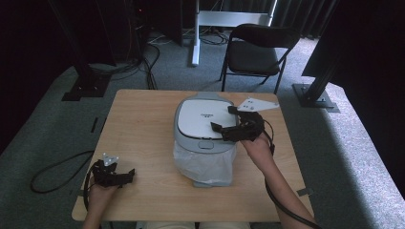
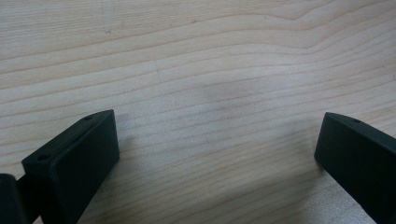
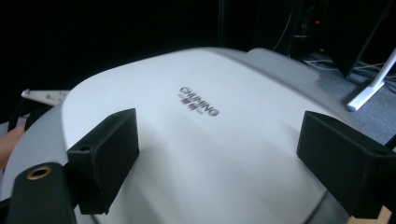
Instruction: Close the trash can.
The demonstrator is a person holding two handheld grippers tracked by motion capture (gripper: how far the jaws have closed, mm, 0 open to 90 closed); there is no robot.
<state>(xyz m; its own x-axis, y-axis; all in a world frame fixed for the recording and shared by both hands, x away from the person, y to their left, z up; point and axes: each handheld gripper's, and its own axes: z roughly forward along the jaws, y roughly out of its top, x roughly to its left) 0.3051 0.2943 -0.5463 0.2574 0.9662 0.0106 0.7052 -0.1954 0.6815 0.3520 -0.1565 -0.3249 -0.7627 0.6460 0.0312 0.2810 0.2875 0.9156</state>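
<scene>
Two grippers we are watching: right gripper (image 1: pixel 230 125) hovering spread wide over the bin lid (image 1: pixel 203 119); left gripper (image 1: pixel 125 175) resting agape, gripping nothing, on the table (image 1: pixel 143 124).

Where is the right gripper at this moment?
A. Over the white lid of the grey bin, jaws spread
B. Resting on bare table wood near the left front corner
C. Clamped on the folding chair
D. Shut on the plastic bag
A: the right gripper sits over the bin lid, its jaws wide apart with the lid's printed lettering between them.
</scene>
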